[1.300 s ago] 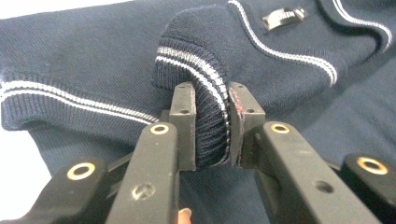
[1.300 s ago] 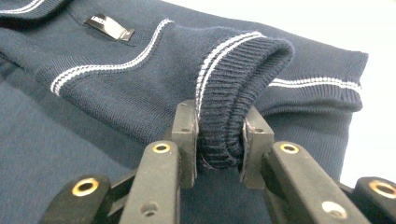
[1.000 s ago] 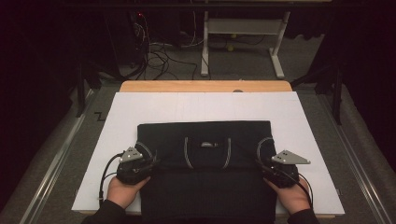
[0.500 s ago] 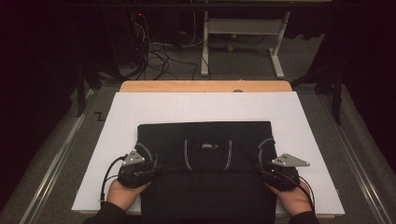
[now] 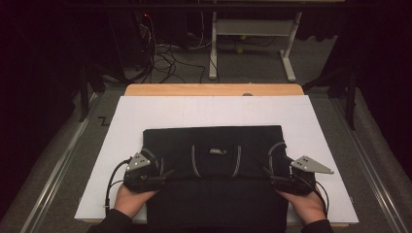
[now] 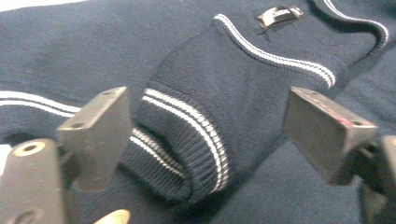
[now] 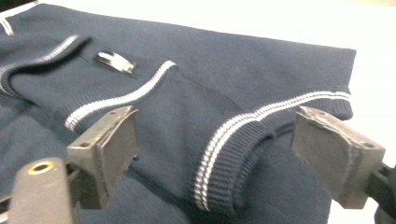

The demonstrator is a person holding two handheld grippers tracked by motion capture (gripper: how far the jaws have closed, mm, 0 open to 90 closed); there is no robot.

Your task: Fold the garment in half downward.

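In the high view, a dark folded sweater (image 5: 214, 165) lies on the white sheet (image 5: 214, 111) that covers the surface, its near part running to the near edge and its far hem straight across the middle. Bare white sheet lies beyond the hem and in strips at both sides of the garment. The left hand-held gripper (image 5: 163, 175) sits at the sweater's left side and the right hand-held gripper (image 5: 269, 175) at its right side, each with a hand (image 5: 133, 200) behind it at the near edge. A strip of wooden tabletop (image 5: 214, 90) shows past the sheet. Beyond the surface, on the floor, are tangled cables (image 5: 160, 53) and a white metal frame (image 5: 252, 34); dark rails run along both sides.

In the left gripper view, the jaws have just been opening and stand wide and released; a folded sleeve cuff (image 6: 187, 144) with white stripes lies between them, untouched by the pads. A small metal label (image 6: 279, 14) sits farther up.

In the right gripper view, the jaws have also just been opening and stand apart, released, with the other striped cuff (image 7: 233, 158) between them and clear of both pads. White sheet shows past the sweater's edge.
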